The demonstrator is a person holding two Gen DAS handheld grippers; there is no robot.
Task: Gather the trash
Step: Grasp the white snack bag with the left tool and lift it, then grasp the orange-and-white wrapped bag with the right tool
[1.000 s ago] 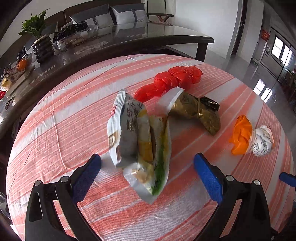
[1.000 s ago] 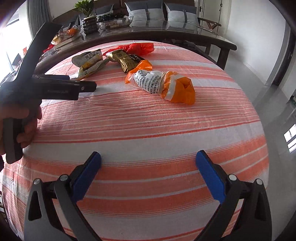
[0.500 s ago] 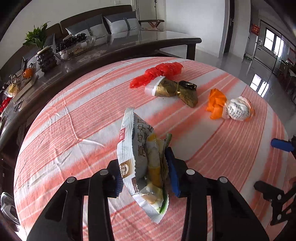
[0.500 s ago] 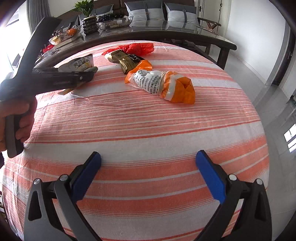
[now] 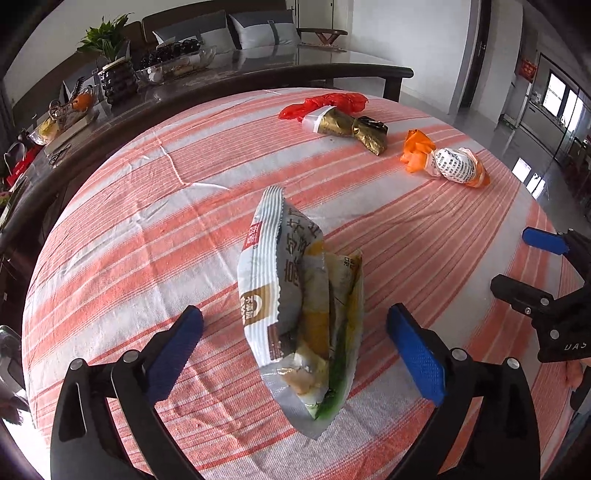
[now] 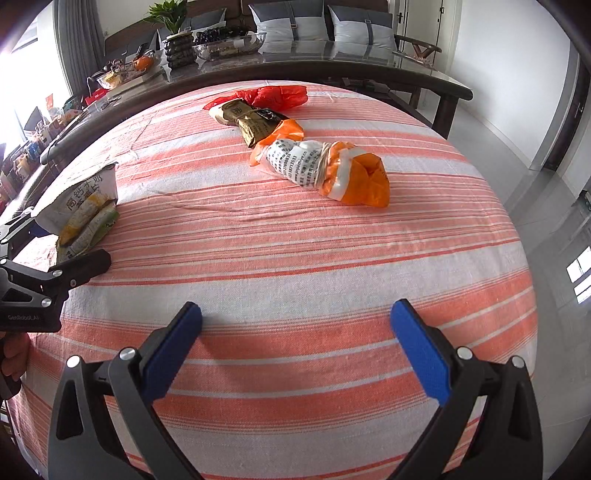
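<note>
The left gripper (image 5: 295,332) stands with its blue pads spread wide apart, and the crumpled snack packet (image 5: 299,295) sits between them, touching neither pad. The packet is silver-white with printed characters, a brown logo, and yellow and green patches, and it stands on edge, leaning slightly; from the right wrist view the same packet (image 6: 83,218) lies near the left edge of the tabletop, just beyond the dark finger of the left gripper (image 6: 83,264). The right gripper (image 6: 295,347) is also spread open, holding nothing, poised over the near edge of the tabletop, whose orange-and-white striped cloth (image 6: 295,251) covers the round surface. Well apart from the packet, toward the far edge, lie three more pieces of trash in a loose row: a red plastic bag (image 5: 325,103), a gold foil wrapper (image 5: 351,127) touching it, with a white end and a dark knot in the middle, and an orange plastic bag (image 5: 443,162) wrapped around a white printed bundle, nearer the right edge. In the right wrist view the gold wrapper (image 6: 251,122) overlaps the tip of the orange bag (image 6: 332,170). Behind the table stands a dark sideboard (image 6: 332,62) with a potted plant (image 6: 173,26) and a glass bowl (image 6: 229,46).
</note>
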